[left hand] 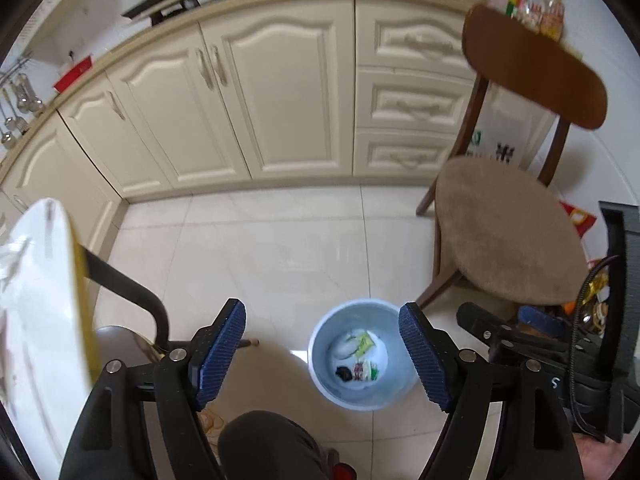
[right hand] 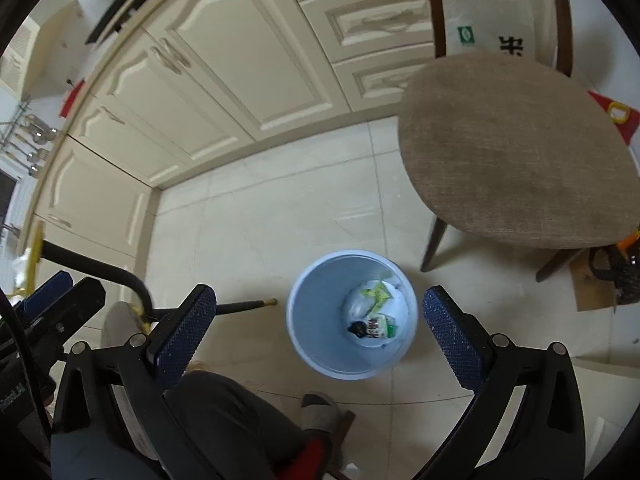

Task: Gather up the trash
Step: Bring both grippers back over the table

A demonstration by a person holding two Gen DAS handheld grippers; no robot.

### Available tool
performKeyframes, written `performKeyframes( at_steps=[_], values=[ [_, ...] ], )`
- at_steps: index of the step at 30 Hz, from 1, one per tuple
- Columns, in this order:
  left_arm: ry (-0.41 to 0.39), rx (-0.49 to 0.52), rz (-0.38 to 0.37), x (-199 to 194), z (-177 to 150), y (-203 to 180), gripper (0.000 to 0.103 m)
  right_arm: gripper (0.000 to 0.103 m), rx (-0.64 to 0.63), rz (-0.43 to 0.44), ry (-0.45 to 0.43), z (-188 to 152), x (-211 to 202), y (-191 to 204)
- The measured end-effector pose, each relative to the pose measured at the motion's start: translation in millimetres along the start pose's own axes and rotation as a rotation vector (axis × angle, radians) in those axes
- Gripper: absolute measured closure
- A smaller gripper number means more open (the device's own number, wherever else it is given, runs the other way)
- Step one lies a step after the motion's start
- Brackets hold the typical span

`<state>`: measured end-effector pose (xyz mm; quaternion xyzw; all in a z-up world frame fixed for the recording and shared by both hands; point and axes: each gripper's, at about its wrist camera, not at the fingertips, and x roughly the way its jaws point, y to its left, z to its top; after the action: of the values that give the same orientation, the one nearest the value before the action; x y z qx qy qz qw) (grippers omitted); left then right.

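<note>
two open tools [left hand: 322, 354] [right hand: 316, 336], bin [right hand: 320, 356] below between the pads, trash [right hand: 374, 318] inside

The left gripper [left hand: 322, 354] points steeply down, its jaws spread wide and nothing between the blue pads [left hand: 219, 354]. The right gripper [right hand: 318, 338] is tilted down the same way, jaws equally wide and empty. The two sit side by side, close together: each shows at the edge of the other's view. Below them are the person's dark-trousered knee [left hand: 264, 446] and a slippered foot [right hand: 320, 410].
</note>
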<state>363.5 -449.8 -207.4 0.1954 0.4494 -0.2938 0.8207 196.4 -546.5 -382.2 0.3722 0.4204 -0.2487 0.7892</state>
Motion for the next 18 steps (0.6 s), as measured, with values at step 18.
performKeyframes(
  at_steps=[18],
  values=[
    [-0.32, -0.285, 0.17, -229.2, -149.1, 167.3, 0.006, 0.0, -0.257, 0.314, -0.232, -32.1, -134.0, 195.1]
  ],
)
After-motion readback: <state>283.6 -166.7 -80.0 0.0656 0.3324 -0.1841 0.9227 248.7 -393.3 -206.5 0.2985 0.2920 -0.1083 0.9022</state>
